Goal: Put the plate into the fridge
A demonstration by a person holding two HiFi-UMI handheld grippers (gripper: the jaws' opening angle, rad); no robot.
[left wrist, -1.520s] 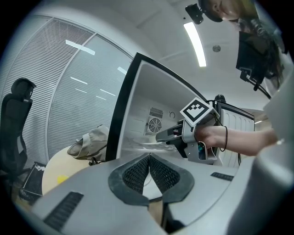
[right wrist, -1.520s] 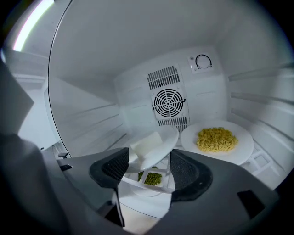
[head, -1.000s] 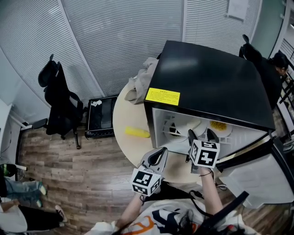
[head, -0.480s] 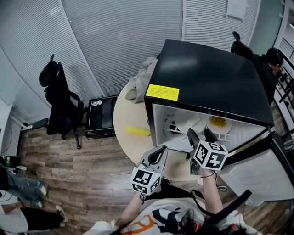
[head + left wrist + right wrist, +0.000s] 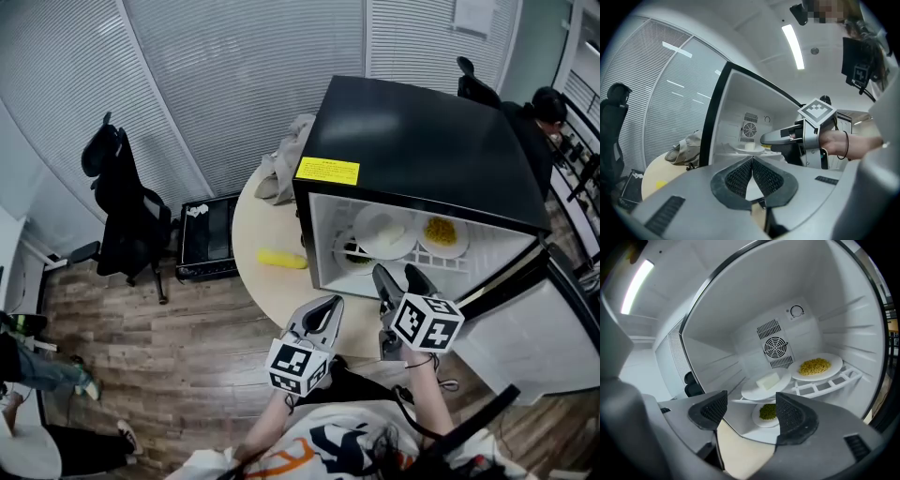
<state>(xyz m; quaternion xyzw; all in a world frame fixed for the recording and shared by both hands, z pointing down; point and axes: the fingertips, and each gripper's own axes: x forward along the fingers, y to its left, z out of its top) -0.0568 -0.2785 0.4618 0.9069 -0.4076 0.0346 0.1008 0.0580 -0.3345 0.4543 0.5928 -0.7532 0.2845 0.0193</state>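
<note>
The black fridge (image 5: 422, 141) stands open on the round table (image 5: 258, 234). On its wire shelf sit a white plate with a pale block (image 5: 384, 230) (image 5: 766, 383) and a plate of yellow noodles (image 5: 441, 232) (image 5: 816, 366). Below them lies a small plate of green food (image 5: 354, 251) (image 5: 766, 412). My right gripper (image 5: 398, 279) (image 5: 750, 411) hovers just in front of the fridge's mouth, open and empty. My left gripper (image 5: 323, 319) (image 5: 752, 161) hangs lower left of it over the table's near edge, shut on nothing.
The fridge door (image 5: 534, 337) swings open to the right. A yellow object (image 5: 281, 259) lies on the table left of the fridge, and a beige cloth (image 5: 286, 164) is heaped behind it. An office chair (image 5: 122, 202) and a black box (image 5: 208, 234) stand on the floor at left.
The head view has shifted, so more of the fridge's inside and its plates show. The right gripper has drawn back a little toward me. The left gripper stays put.
</note>
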